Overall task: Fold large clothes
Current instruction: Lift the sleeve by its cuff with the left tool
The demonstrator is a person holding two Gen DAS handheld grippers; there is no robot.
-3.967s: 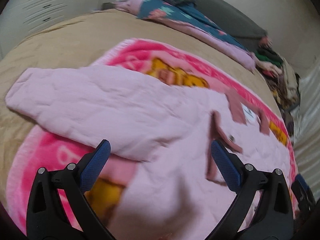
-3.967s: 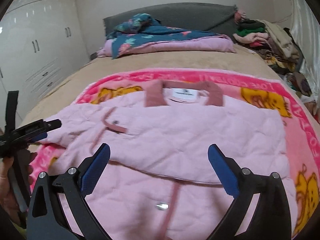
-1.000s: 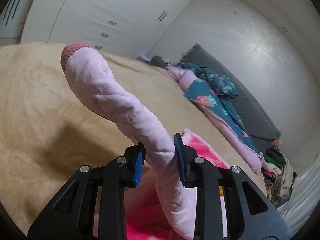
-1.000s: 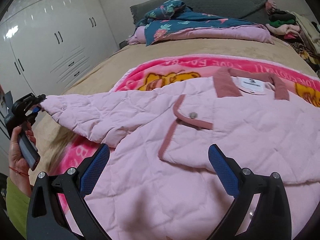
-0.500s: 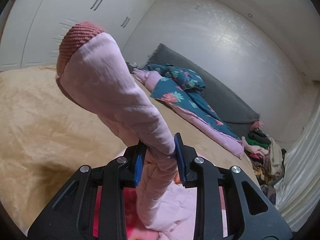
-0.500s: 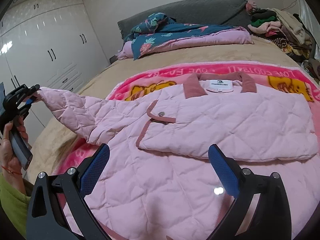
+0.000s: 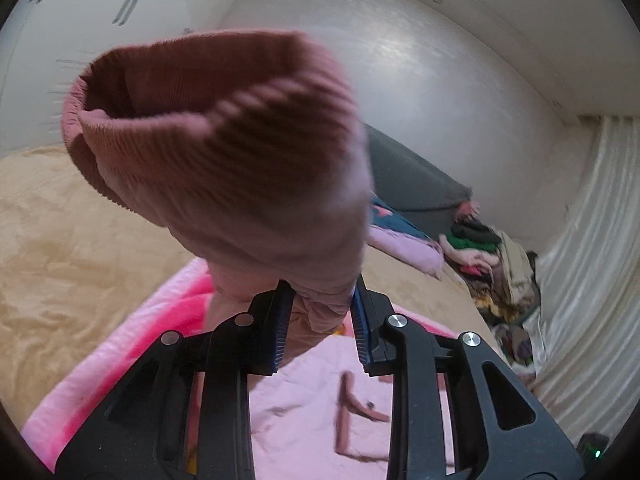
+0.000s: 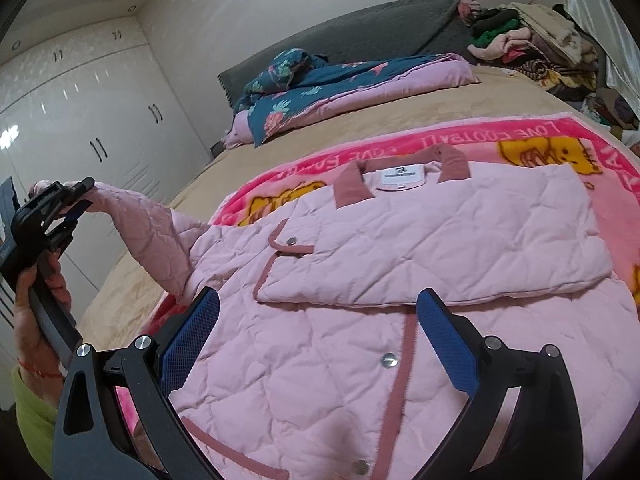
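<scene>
Since the earlier frame the ribbed dusty-rose cuff (image 7: 216, 128) is swinging closer to the lens; the left gripper (image 7: 320, 320) is clamping the quilted pale-pink jacket's (image 8: 400, 264) sleeve, lifting it clear to fold inward; the right gripper (image 8: 316, 332) is hovering wide, empty, above the jacket spread on the pink cartoon blanket (image 8: 480, 136).

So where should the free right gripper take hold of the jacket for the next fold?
Probably the bottom hem corner on the right side of the jacket, coming in low from the near edge. The right sleeve is already folded flat across the chest, the left gripper holds the left sleeve lifted, and the open right gripper hovers over the lower front, so the near hem is the closest free edge.
</scene>
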